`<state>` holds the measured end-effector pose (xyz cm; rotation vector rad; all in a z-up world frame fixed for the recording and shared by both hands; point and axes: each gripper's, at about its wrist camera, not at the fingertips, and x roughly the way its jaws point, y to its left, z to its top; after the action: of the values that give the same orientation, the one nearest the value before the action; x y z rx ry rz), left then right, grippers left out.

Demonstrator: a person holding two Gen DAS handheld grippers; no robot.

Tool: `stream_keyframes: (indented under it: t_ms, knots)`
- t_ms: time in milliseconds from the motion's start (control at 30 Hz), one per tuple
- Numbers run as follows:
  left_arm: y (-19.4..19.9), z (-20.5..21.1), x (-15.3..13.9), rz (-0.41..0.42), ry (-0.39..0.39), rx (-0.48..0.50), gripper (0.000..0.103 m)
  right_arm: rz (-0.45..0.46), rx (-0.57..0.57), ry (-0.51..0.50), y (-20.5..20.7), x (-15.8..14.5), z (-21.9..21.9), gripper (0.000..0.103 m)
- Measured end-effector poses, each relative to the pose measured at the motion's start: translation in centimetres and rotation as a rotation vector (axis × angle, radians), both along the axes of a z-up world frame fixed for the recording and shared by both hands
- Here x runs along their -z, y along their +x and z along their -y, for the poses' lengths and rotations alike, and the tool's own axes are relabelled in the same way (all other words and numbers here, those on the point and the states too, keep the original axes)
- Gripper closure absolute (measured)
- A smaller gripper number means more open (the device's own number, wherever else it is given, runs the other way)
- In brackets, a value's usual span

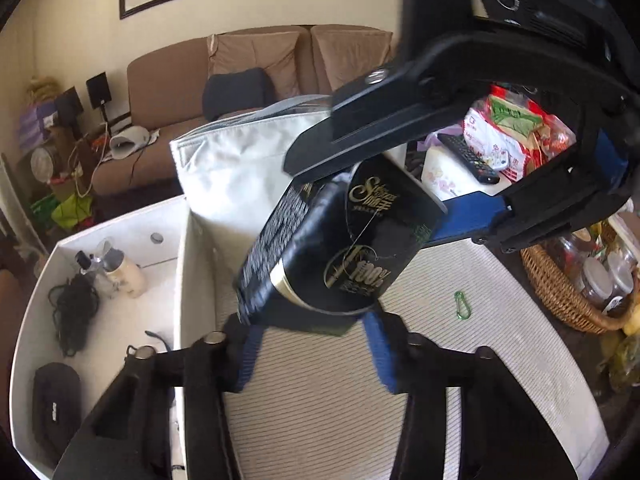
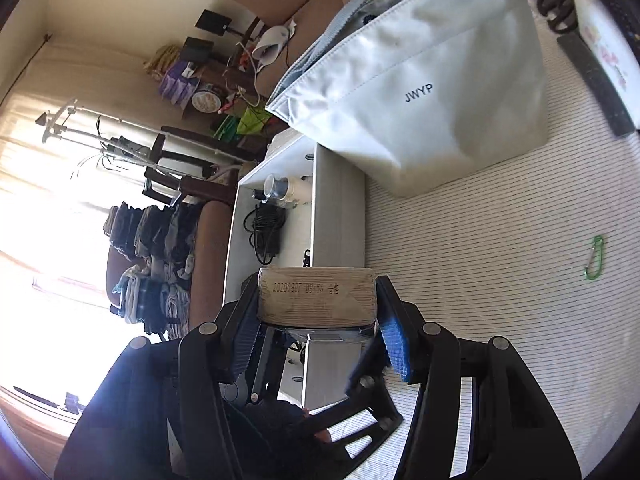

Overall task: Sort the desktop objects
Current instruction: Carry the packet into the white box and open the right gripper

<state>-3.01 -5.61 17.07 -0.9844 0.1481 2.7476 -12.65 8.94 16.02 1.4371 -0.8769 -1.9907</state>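
Note:
A black brick-shaped pack [image 1: 340, 248] with gold lettering hangs tilted above the striped mat [image 1: 500, 320]. My right gripper [image 1: 372, 200] reaches in from the upper right, shut across the pack's upper end. In the right wrist view that end [image 2: 316, 296] is tan with a printed date, and it sits clamped between the blue pads of my right gripper [image 2: 318, 304]. My left gripper [image 1: 312, 344] comes from below, and its blue pads rest against both sides of the pack's lower end. One of its fingers [image 2: 366, 372] shows under the pack.
A white divided box [image 1: 182, 240] on the left holds a black cable [image 1: 74, 312], a small bottle [image 1: 124, 276] and a black pouch [image 1: 56, 404]. Behind stands a white bag [image 2: 420, 92]. A green carabiner [image 1: 463, 306] lies on the mat. A wicker basket [image 1: 560, 300] sits right.

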Motion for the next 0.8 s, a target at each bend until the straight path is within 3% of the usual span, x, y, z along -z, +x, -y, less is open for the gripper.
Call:
stream_keyframes:
  t_ms: [33,400,600,800]
  knots:
    - [0.1,0.7,-0.4,-0.003,0.000,-0.011,0.084,-0.004,-0.005,-0.002,0.0,-0.5,0.8,0.052]
    - [-0.3,11.4,-3.2,0.011,0.092,-0.049,0.084,-0.063,-0.106,0.028,-0.4,-4.8,12.7,0.052]
    - [-2.8,17.3,-2.1,0.096,0.076,-0.055,0.084,-0.051,-0.137,0.021,-2.8,-3.4,19.0,0.052]
    - [-7.2,22.3,2.2,0.276,0.198,-0.066,0.084,0.003,-0.143,0.060,-6.9,1.1,24.2,0.052]
